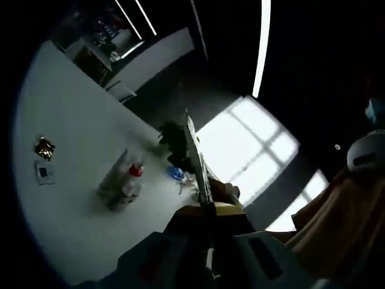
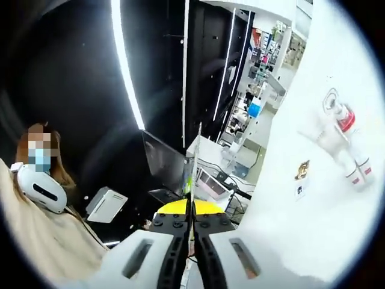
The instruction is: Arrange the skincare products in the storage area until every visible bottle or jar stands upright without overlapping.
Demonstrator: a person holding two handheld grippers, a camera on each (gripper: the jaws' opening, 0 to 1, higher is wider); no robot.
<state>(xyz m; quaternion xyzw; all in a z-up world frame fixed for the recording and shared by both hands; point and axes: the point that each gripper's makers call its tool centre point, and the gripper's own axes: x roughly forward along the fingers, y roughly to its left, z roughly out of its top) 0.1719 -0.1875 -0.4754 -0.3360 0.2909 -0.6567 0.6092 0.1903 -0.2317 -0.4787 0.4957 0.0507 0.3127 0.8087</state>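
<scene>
Grippers are both lifted well away from the white desk and rolled hard sideways. Left gripper fingers are clenched flat together, nothing between them. Right gripper same deal, closed on nothing. Skincare bottles sit clustered mid-desk, one with a red cap; can't tell if they're all upright. Small gold-wrapped item and a little card lie apart from them.
</scene>
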